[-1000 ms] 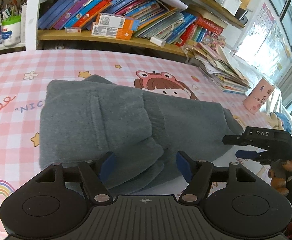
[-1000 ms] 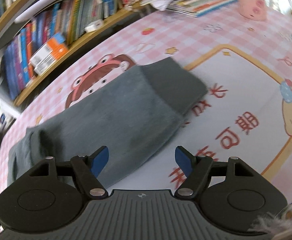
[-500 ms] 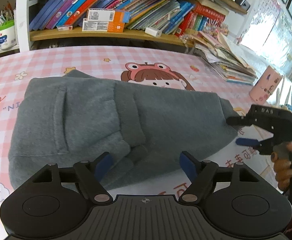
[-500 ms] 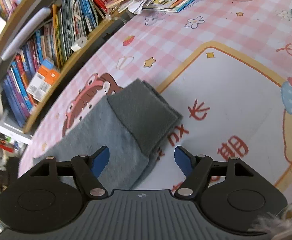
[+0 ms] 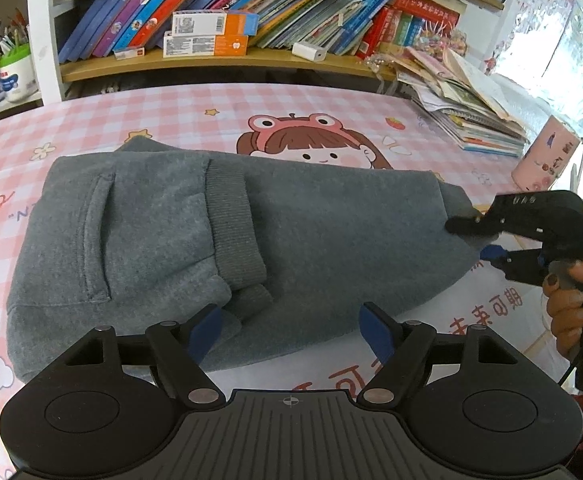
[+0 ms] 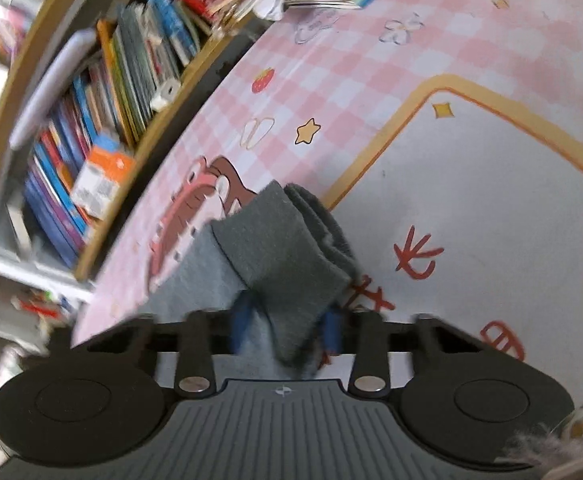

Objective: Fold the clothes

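A grey fleece garment (image 5: 311,232) lies folded on the pink checked tablecloth (image 5: 163,112), its ribbed cuffs (image 5: 235,232) turned over the middle and a pocket at the left. My left gripper (image 5: 289,328) stands open just short of the garment's near edge, nothing between its fingers. At the garment's right end the right gripper (image 5: 477,240), held by a hand (image 5: 567,300), has one finger above the cloth and one below. In the right wrist view the ribbed end (image 6: 279,240) runs in between the narrowed blue fingertips (image 6: 243,320) of that gripper (image 6: 287,324).
A bookshelf (image 5: 227,60) packed with books runs along the back of the table. A loose pile of books (image 5: 467,120) and a pink cup (image 5: 545,156) stand at the right. A white pot of pens (image 5: 13,76) is at the far left.
The right gripper has moved in onto the garment's right end and its fingers have drawn together around the cloth. The left gripper stays open at the near edge.
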